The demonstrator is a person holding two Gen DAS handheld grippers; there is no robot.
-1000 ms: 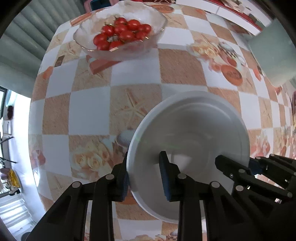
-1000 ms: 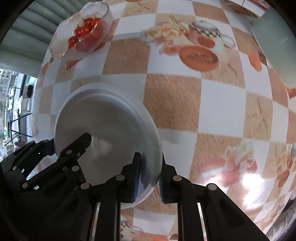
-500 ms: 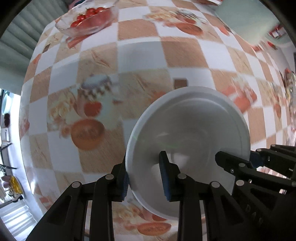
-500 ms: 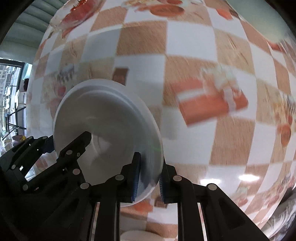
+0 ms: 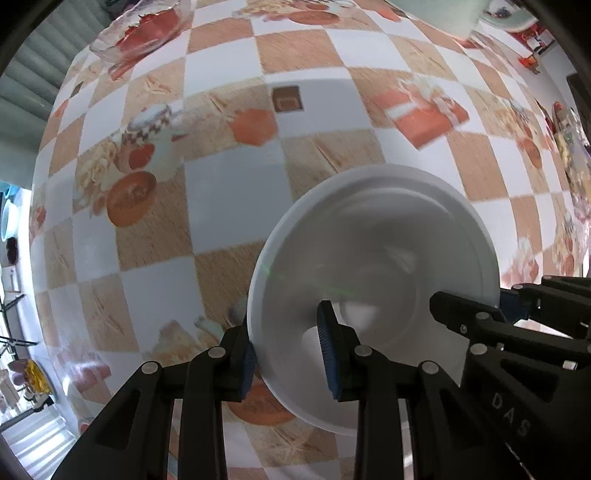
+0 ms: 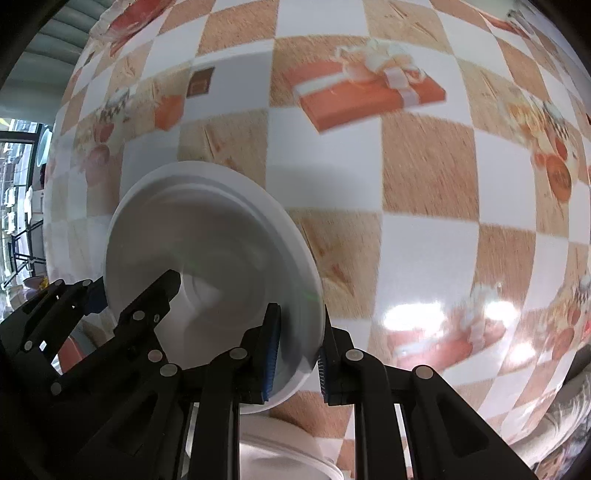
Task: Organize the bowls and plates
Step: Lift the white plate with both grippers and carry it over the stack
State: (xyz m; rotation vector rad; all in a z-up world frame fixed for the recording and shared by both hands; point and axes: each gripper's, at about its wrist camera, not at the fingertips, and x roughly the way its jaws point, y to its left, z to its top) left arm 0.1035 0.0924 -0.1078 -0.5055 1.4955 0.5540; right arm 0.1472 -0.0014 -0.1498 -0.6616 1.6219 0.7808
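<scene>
A round white deep plate (image 5: 373, 251) hangs above the checked orange-and-white printed tablecloth (image 5: 229, 184), carried by both grippers at once. The left gripper (image 5: 288, 350) pinches the plate's left rim, one blue-padded finger outside and the other inside the well. The right gripper (image 6: 295, 354) clamps the opposite rim the same way, its jaws drawn narrow around the thin edge. Each gripper shows as black linkage in the other's view. A clear glass bowl of red tomatoes (image 5: 142, 27) sits on the cloth at the far left, well apart from the plate. Below the right gripper a pale rounded rim (image 6: 291, 450) shows, perhaps another dish, though it is too cropped to tell.
</scene>
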